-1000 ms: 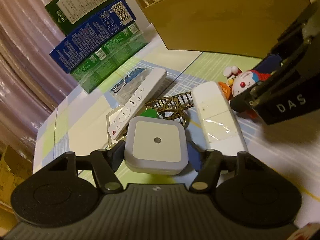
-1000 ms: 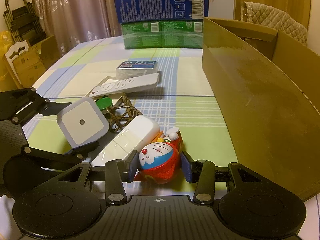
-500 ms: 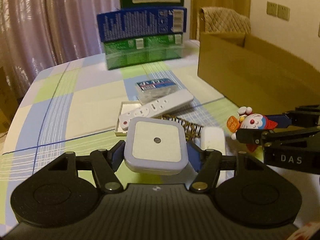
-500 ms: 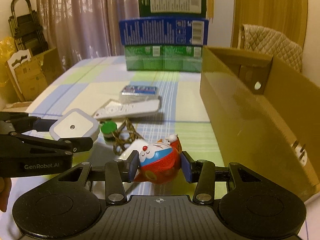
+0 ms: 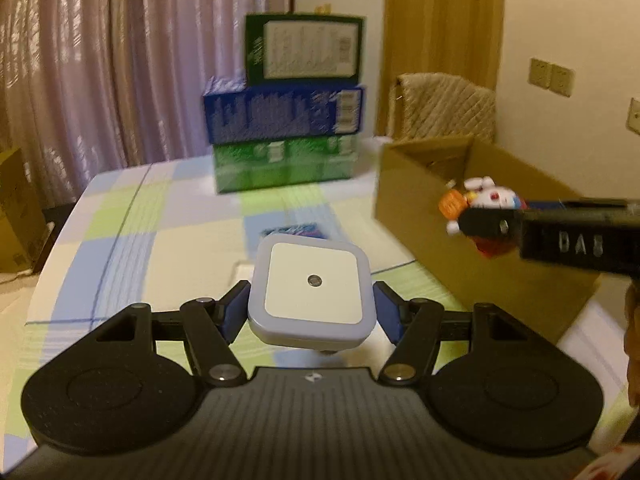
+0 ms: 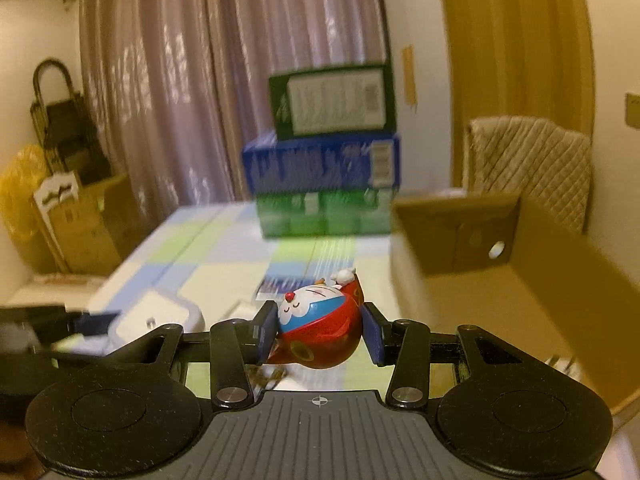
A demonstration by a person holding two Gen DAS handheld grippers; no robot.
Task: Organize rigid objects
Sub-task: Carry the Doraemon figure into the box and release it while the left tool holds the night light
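Note:
My left gripper (image 5: 312,314) is shut on a square white night light (image 5: 312,294) and holds it high above the checked table (image 5: 160,232). My right gripper (image 6: 319,332) is shut on a red and blue Doraemon toy (image 6: 316,328), also lifted. In the left wrist view the right gripper (image 5: 480,222) with the toy (image 5: 484,200) hangs at the near edge of the open cardboard box (image 5: 440,216). In the right wrist view the box (image 6: 500,288) lies to the right and the night light (image 6: 160,312) shows at the lower left.
Stacked green and blue cartons (image 5: 288,136) stand at the table's far side. A small blue-topped clear box (image 5: 294,232) lies on the table behind the night light. A quilted chair back (image 5: 444,108) is behind the cardboard box. Cartons and a folding ladder (image 6: 68,152) stand on the floor, left.
Both grippers have risen with their objects, so the remote and the other table items have dropped out of sight. The right gripper has carried the toy up to the cardboard box.

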